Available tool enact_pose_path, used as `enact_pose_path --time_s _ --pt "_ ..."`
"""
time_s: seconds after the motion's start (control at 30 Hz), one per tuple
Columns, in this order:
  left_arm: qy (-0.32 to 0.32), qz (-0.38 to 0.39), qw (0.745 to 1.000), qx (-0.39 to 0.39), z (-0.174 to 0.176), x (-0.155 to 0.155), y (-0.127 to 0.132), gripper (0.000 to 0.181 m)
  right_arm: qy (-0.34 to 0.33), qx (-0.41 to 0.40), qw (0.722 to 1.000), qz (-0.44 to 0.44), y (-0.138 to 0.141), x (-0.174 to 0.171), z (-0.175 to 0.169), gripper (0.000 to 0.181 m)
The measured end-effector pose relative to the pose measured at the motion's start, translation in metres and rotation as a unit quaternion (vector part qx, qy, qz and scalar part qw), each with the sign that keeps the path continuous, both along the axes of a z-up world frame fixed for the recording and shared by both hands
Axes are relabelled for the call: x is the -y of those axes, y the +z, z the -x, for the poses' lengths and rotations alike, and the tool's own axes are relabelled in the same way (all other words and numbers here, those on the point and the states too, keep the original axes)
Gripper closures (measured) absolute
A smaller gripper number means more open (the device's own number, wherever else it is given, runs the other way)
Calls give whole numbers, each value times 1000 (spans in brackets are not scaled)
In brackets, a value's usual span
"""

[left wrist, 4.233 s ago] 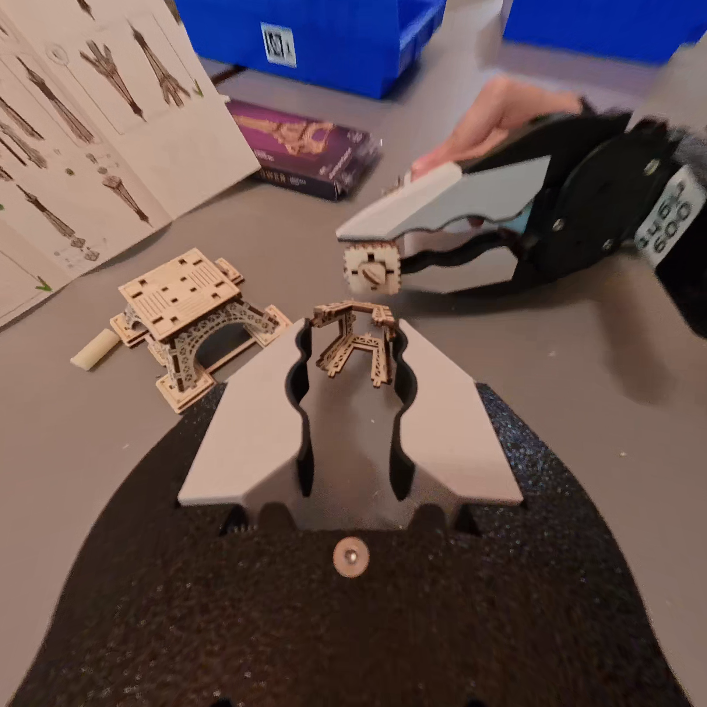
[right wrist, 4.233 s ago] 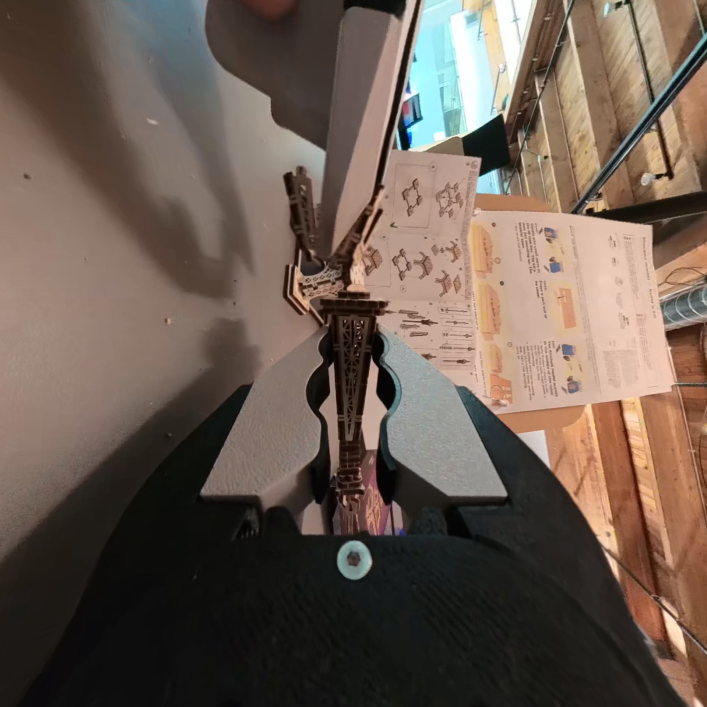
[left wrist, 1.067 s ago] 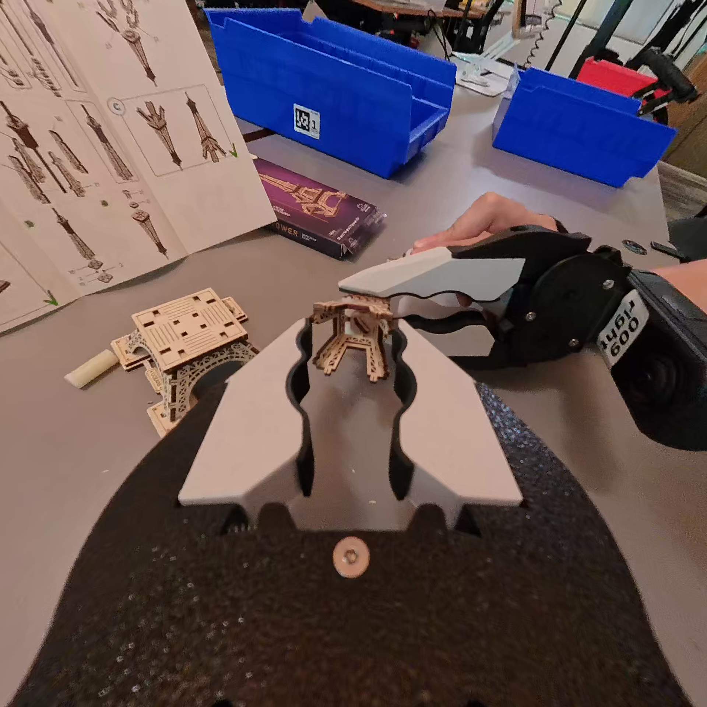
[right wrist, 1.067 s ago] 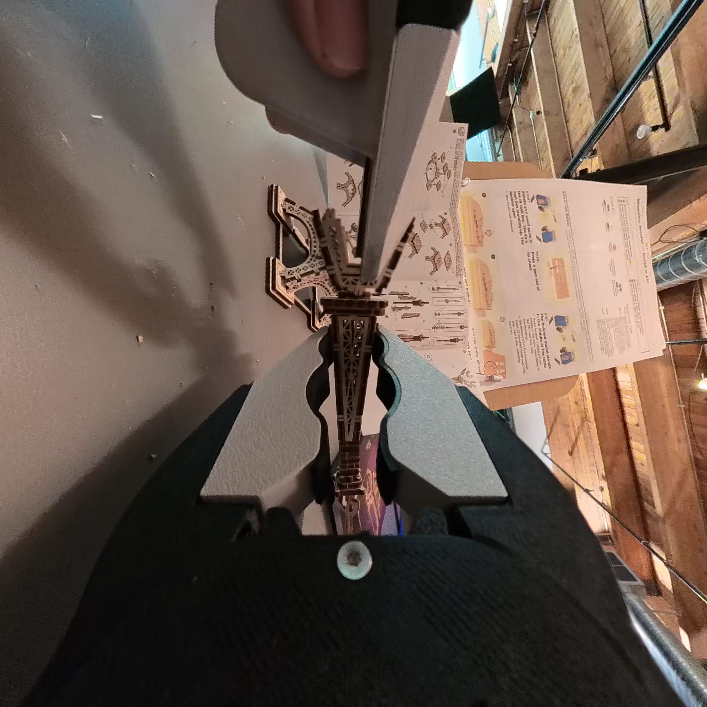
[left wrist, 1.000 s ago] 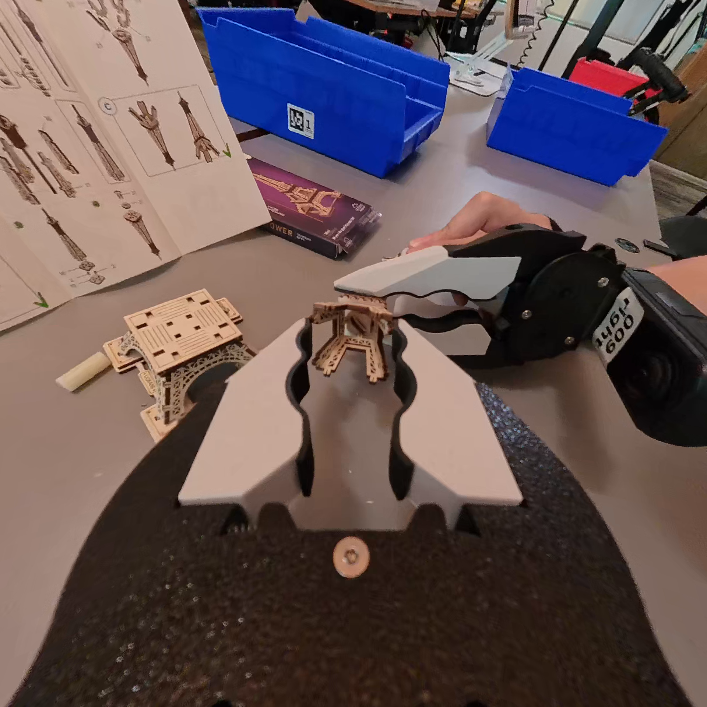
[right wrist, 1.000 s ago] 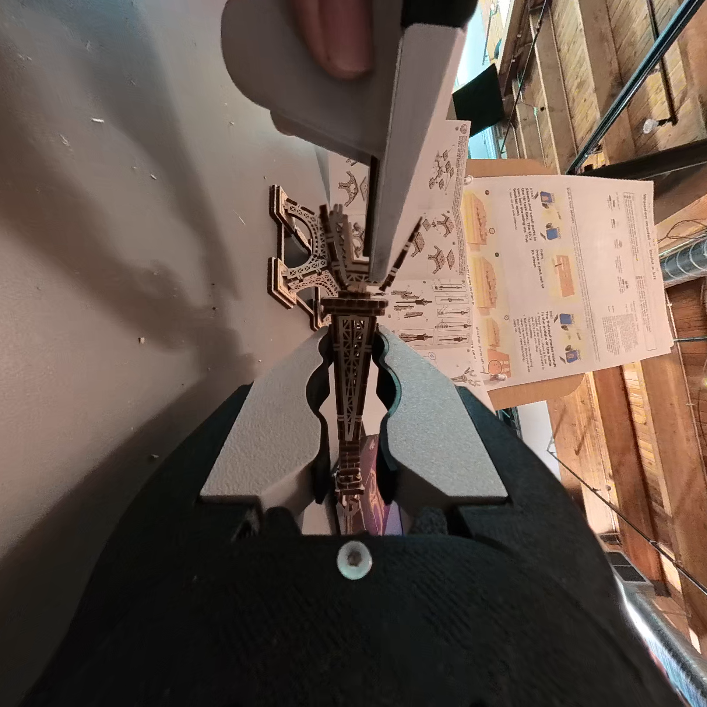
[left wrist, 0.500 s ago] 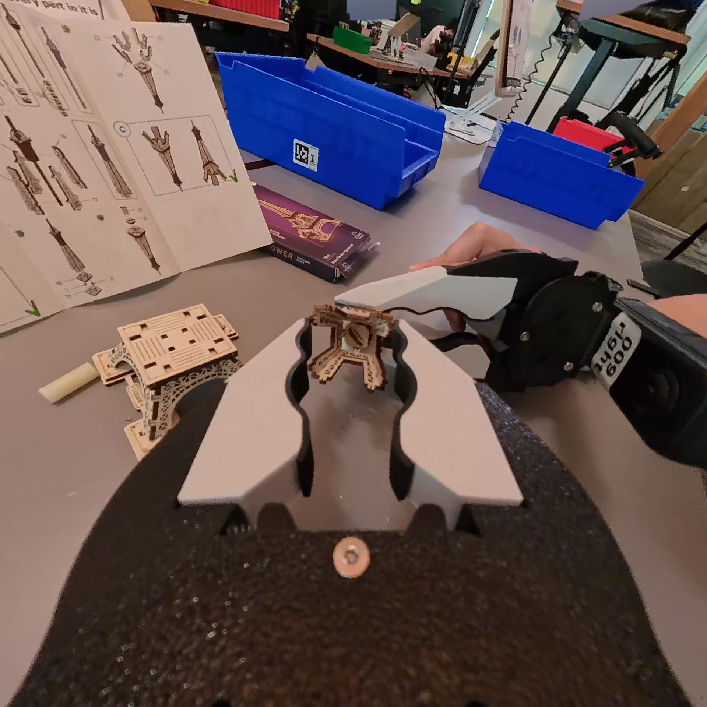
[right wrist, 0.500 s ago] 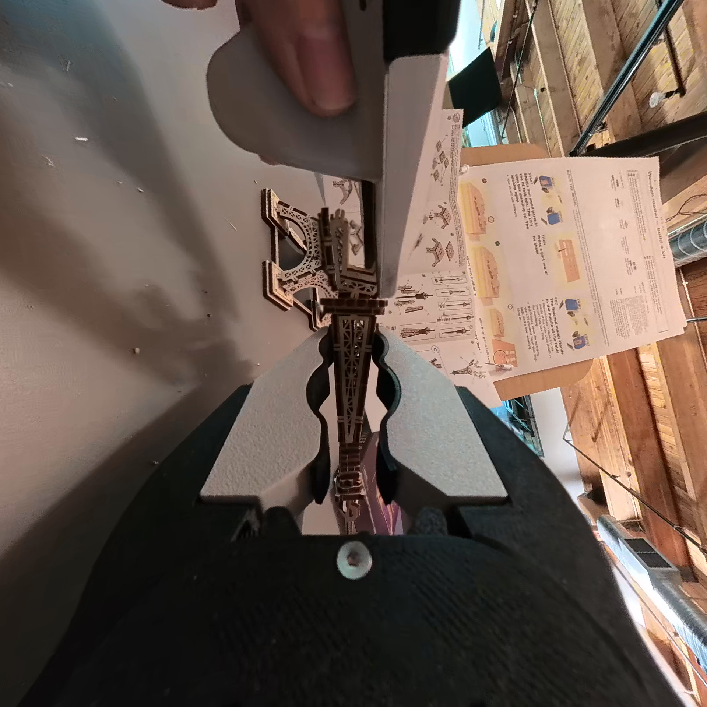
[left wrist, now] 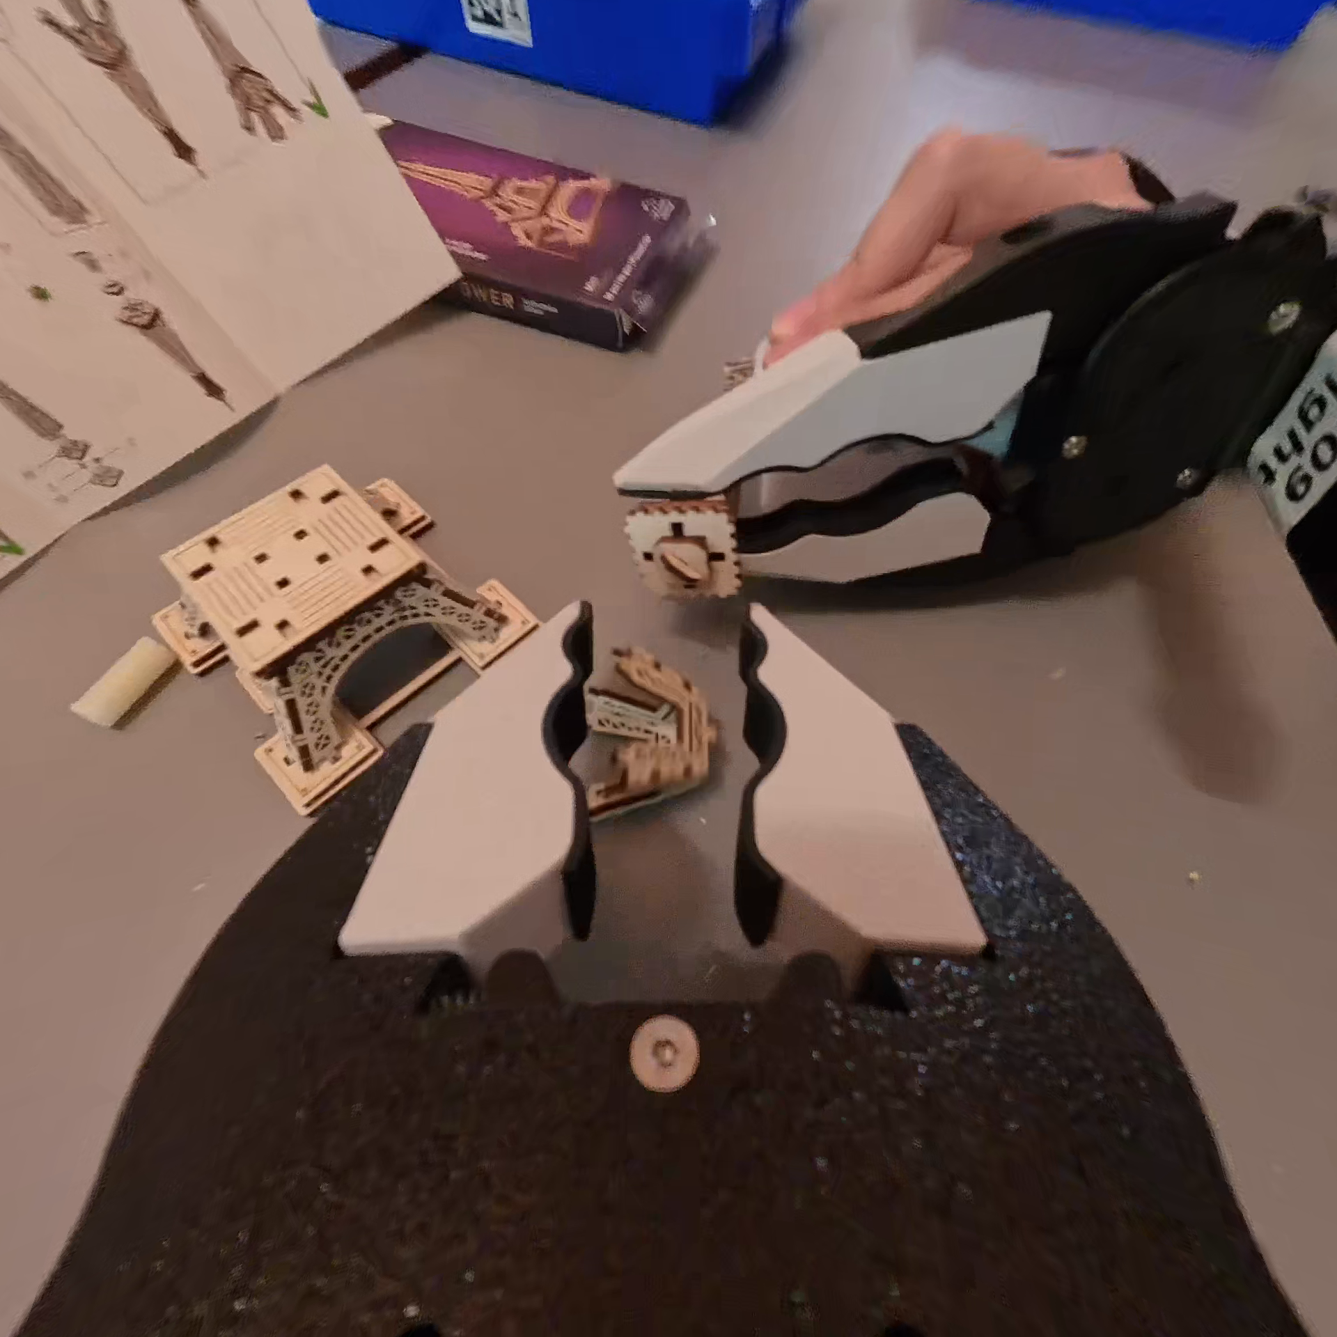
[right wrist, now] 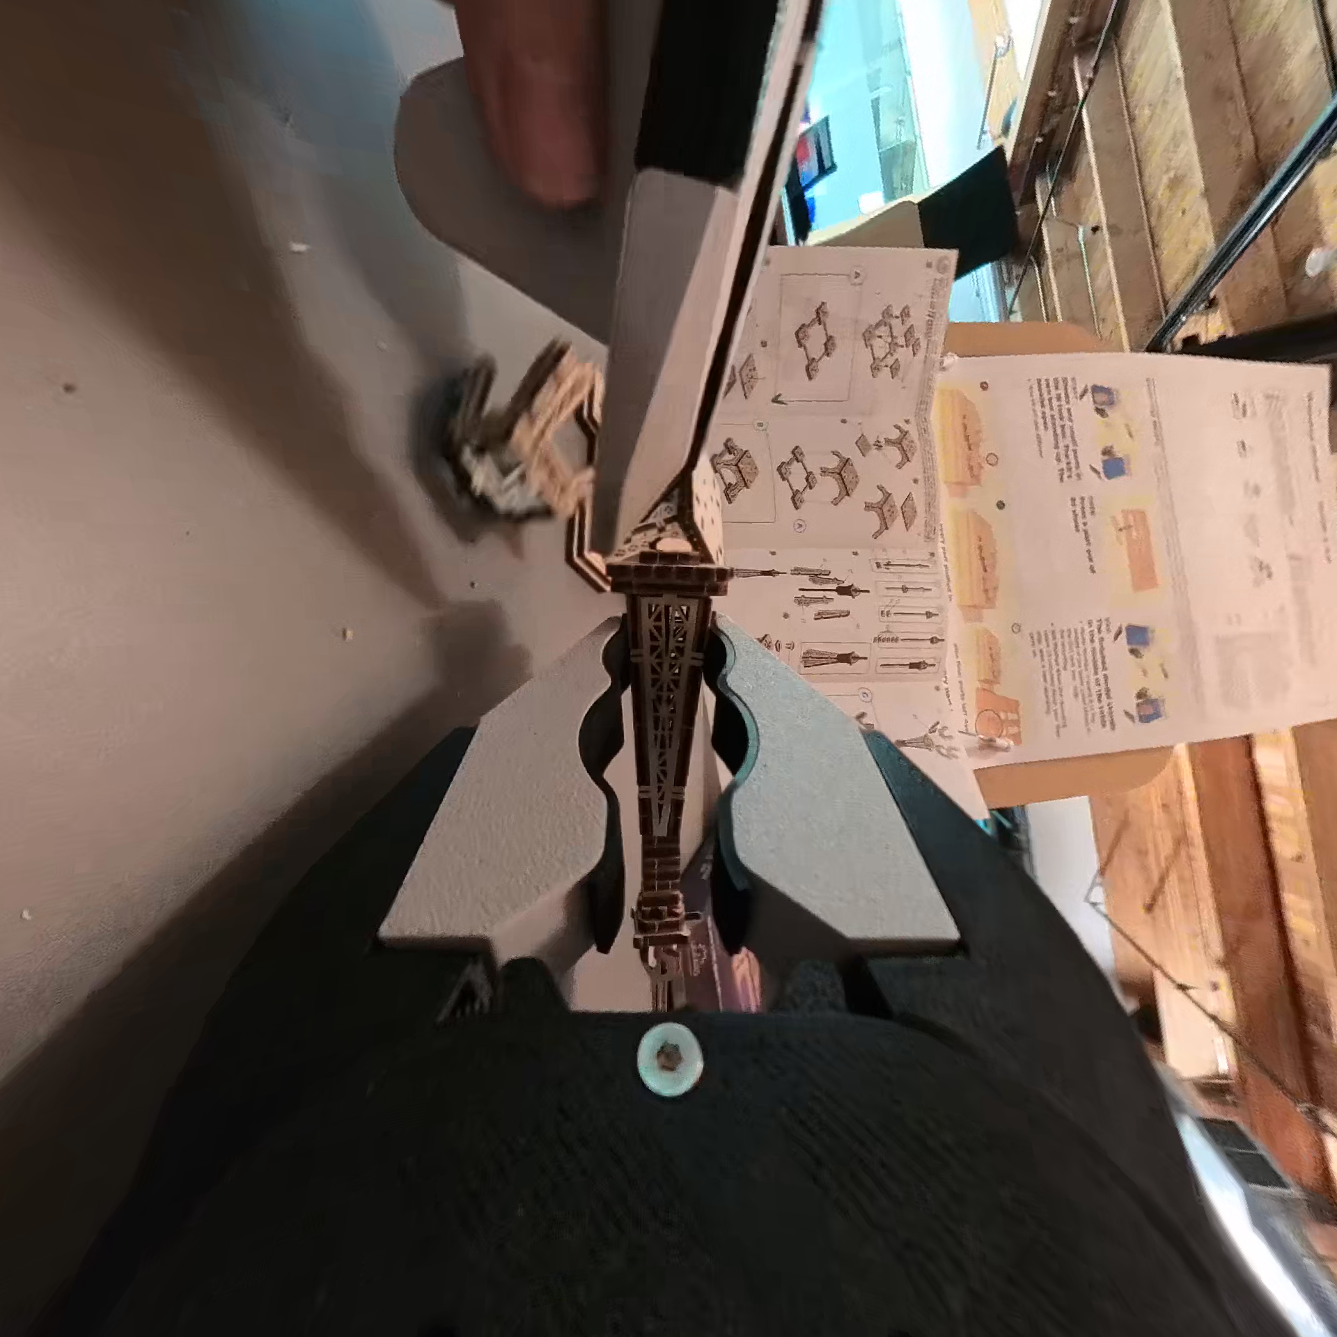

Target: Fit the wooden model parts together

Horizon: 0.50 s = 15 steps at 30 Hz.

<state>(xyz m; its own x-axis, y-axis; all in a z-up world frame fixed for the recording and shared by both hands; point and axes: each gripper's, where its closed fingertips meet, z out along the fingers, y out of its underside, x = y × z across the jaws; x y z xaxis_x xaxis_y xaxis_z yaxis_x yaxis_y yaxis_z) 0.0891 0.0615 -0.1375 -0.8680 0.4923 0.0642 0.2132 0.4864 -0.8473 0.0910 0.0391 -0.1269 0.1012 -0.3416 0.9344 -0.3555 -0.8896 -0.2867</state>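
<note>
My left gripper (left wrist: 665,622) stands open and holds nothing. The small wooden arch section (left wrist: 644,731) lies tipped on its side on the grey table, between and below its fingers. It shows blurred in the right wrist view (right wrist: 521,448), beside the left gripper's finger (right wrist: 673,362). My right gripper (right wrist: 665,629) is shut on the slim wooden spire (right wrist: 662,723), which runs lengthwise between the fingers. In the left wrist view the right gripper (left wrist: 680,535) hovers just above and behind the arch section, with the spire's square end (left wrist: 684,542) facing the camera. The wide tower base (left wrist: 318,615) stands to the left.
Paper instruction sheets (left wrist: 145,217) stand propped at the back left, with a purple box (left wrist: 550,224) beside them and a blue bin (left wrist: 615,43) behind. A small pale stick (left wrist: 123,680) lies left of the base. A hand (left wrist: 977,217) holds the right gripper. Both grippers' tips are close together, under 4 cm apart.
The arch section has left my left gripper's fingertips and now lies tipped on the table. The spire, which was pressed against it, has drawn back and up with the right gripper.
</note>
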Motion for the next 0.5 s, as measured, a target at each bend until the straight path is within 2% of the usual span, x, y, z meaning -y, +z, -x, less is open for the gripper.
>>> enact_pose_path --time_s 0.13,0.23,0.33,0.5 --pt "-7 26 998 50 -13 -5 6 141 1 -16 1000 11 -6 1 0 164" --pt "10 32 999 40 -37 -12 20 159 -2 -17 1000 13 -6 4 0 164" --pt "-42 -1 998 42 -34 -30 23 161 -2 -15 1000 15 -5 5 0 164" --pt "-131 -103 978 126 -17 -41 15 159 0 -18 1000 19 -6 5 -1 164"
